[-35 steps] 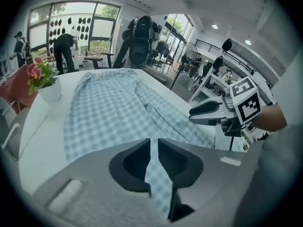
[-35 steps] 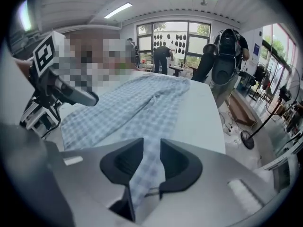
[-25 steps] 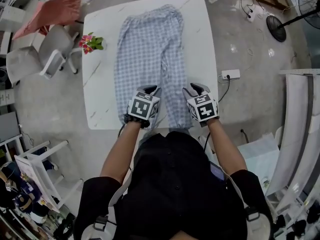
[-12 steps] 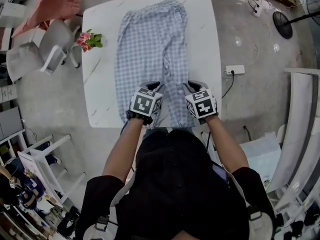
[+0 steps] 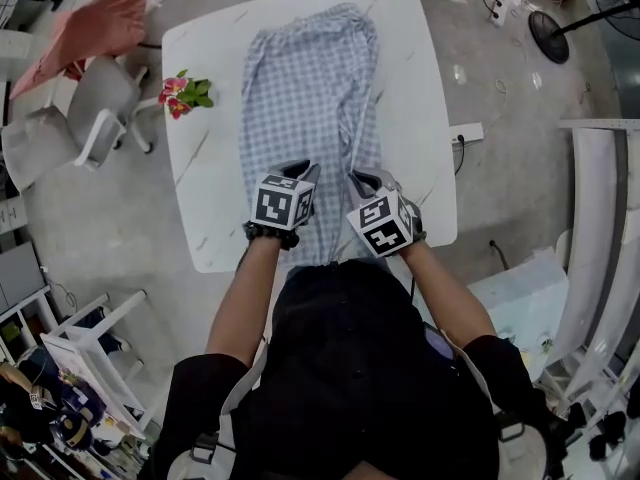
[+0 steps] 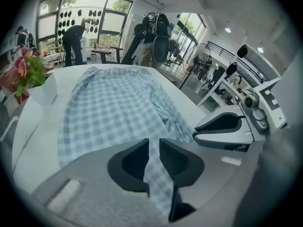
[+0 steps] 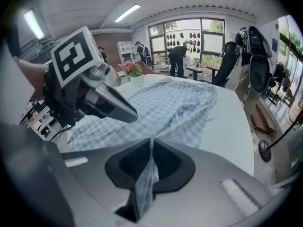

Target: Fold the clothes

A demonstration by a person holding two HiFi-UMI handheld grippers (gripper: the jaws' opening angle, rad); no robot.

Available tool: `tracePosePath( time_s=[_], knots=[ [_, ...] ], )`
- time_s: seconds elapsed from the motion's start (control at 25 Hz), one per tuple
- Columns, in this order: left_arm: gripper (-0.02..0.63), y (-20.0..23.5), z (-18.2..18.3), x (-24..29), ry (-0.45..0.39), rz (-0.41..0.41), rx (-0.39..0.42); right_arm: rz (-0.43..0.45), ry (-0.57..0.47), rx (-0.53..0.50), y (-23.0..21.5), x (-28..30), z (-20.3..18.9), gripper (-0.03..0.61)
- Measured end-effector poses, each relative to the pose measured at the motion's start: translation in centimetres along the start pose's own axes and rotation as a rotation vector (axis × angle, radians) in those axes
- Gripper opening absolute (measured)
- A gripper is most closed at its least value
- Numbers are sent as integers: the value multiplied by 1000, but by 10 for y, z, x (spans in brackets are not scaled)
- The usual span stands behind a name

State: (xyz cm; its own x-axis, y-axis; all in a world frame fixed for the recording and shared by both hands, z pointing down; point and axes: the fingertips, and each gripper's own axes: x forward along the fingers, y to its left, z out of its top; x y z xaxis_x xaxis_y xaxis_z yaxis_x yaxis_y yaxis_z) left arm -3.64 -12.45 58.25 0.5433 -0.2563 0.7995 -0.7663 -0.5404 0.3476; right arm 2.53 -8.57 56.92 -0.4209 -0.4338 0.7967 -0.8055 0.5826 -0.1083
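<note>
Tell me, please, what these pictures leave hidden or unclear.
Leg ends of the trousers: head view, under the left claw and the right claw, whose jaws have just been closing on cloth.
Near edge of the table: head view, behind the person's arms.
People at windows: left gripper view, too small.

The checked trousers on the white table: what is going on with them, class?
A person at the table is folding the trousers with a gripper in each hand. The left gripper is shut on the near end of one leg. The right gripper has just been closing its jaws and pinches the other leg's cloth. The waist end lies flat at the far side.
</note>
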Motion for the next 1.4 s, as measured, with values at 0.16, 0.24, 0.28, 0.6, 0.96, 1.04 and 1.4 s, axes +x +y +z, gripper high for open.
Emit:
tracePosePath(
  time_s=[0.16, 0.24, 0.28, 0.6, 0.96, 1.04, 1.4],
  knots=[
    [75, 19, 4, -7, -25, -53, -11, -65, 67, -120, 19, 25, 1, 26],
    [66, 17, 12, -3, -41, -110, -2, -94, 99, -182, 25, 36, -4, 26],
    [66, 14, 18, 0, -46, -135, 9, -105, 109, -199, 28, 39, -6, 26],
    [58, -10, 37, 36, 1, -216, 139, -58, 74, -151, 35, 35, -8, 117],
    [58, -26, 36, 46, 30, -242, 166, -125, -85, 162, -38, -17, -1, 120],
    [58, -27, 34, 48, 37, -237, 163, -170, -56, 250, -64, -13, -12, 92],
    [58, -19, 32, 50, 52, -197, 139, -121, 2, 397, -84, 15, -25, 121]
  ],
)
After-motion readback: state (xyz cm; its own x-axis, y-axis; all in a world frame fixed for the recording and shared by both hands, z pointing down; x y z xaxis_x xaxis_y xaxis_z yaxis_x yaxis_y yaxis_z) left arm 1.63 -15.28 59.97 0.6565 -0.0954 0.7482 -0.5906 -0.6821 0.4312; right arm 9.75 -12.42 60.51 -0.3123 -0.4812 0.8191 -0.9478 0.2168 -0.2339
